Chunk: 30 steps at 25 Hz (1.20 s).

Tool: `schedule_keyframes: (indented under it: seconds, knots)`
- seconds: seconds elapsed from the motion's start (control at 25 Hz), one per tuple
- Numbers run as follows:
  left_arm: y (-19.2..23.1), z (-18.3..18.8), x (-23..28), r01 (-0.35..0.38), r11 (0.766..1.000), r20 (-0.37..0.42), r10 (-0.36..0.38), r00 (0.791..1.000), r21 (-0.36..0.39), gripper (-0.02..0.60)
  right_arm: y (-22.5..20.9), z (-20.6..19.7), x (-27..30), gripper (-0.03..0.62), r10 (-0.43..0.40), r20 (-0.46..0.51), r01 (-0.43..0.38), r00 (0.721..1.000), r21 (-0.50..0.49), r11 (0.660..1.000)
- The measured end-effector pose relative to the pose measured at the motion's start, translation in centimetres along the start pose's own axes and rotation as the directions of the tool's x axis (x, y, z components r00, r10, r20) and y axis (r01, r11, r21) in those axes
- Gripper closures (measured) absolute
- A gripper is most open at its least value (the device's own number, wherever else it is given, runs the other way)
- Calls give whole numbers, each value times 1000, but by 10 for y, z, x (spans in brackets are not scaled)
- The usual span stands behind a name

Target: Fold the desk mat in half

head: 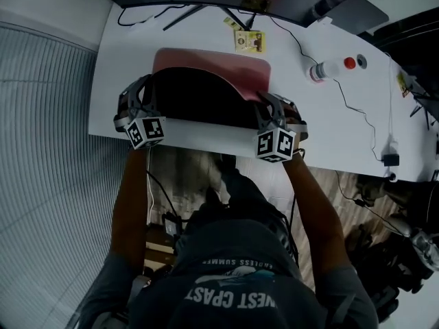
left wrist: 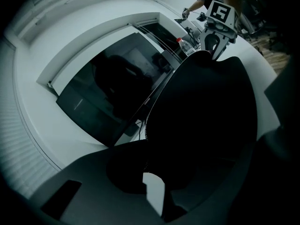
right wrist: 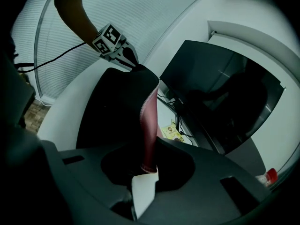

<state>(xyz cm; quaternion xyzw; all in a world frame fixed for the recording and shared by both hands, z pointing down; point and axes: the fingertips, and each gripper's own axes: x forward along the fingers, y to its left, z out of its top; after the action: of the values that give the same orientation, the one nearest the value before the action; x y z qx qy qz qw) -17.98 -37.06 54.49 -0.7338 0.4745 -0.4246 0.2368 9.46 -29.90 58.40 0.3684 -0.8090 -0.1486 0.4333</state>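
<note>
On the desk (head: 329,115) I hold the mat (head: 206,91) up by its near long edge, its length running side to side between my hands, left gripper (head: 140,100) clamped tight on one corner, right gripper (head: 269,107) pinching the other, the flat half straight ahead of both.

Dark grey short-sleeved T-shirt (head: 240,279) with pale print; dark left gripper (head: 145,84) and right gripper (head: 266,100), black-and-white marker cubes (head: 146,131).

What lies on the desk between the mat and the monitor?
A yellow packet and dark cables, just past the mat; the head view shows both.
</note>
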Motion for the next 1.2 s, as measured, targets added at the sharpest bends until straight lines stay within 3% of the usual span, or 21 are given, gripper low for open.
schedule_keyframes:
  seconds: [0.56, 0.8, 1.0, 1.2]
  knots:
    - [-20, -17, 61, 77, 997, -48, -78, 996, -14, 548, -7, -23, 49, 517, 83, -82, -77, 993, 71, 994]
    - [-32, -22, 72, 123, 992, -67, -122, 990, 14, 545, 1, -35, 61, 500, 131, -141, -117, 981, 108, 987]
    - [-27, -20, 71, 100, 995, -61, -99, 993, 8, 499, -1, -43, 68, 470, 150, -175, -117, 973, 186, 975]
    - [-14, -14, 55, 53, 999, -40, -54, 998, -11, 499, -8, -47, 71, 425, 152, -198, -100, 968, 251, 963]
